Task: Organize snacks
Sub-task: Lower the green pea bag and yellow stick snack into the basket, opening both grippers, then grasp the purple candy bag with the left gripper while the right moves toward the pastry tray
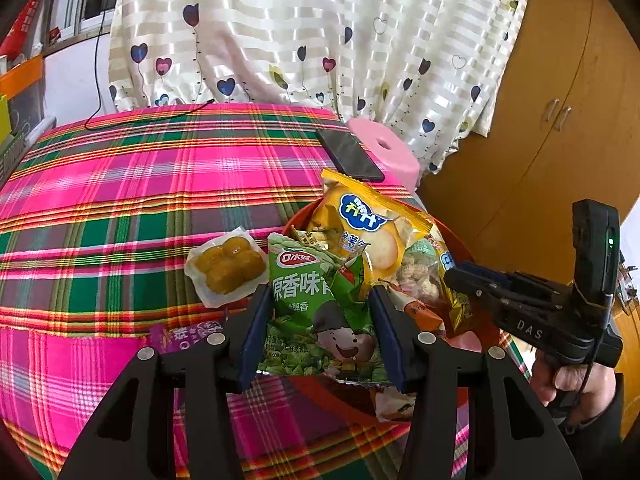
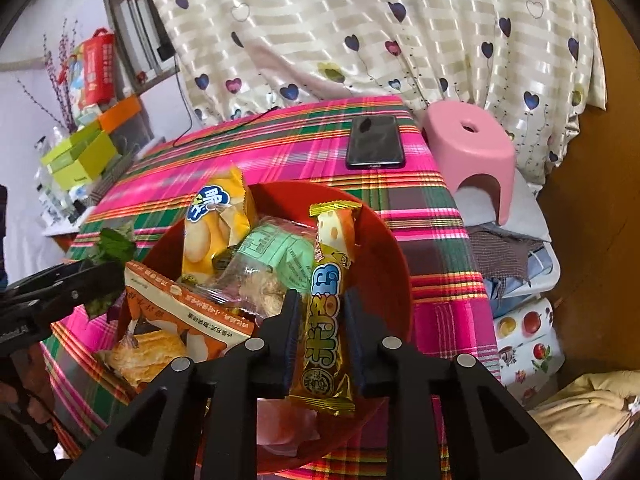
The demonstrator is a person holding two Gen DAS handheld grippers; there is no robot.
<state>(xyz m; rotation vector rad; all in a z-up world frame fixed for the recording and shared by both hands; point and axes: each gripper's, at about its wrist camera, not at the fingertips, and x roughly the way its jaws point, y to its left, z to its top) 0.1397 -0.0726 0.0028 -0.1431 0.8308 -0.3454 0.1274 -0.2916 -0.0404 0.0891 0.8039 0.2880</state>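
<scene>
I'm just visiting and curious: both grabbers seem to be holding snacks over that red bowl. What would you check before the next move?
1. Left gripper grips the green pea packet: ok, jaws pressing both sides.
2. Right gripper grips the yellow snack bar: ok.
3. Both packets over the red bowl: ok.
4. Snacks left outside the bowl: not ok, the clear-wrapped yellow pastry lies on the cloth.
5. Phone clear of the bowl: ok.
6. Room left in the bowl: cannot tell.
</scene>
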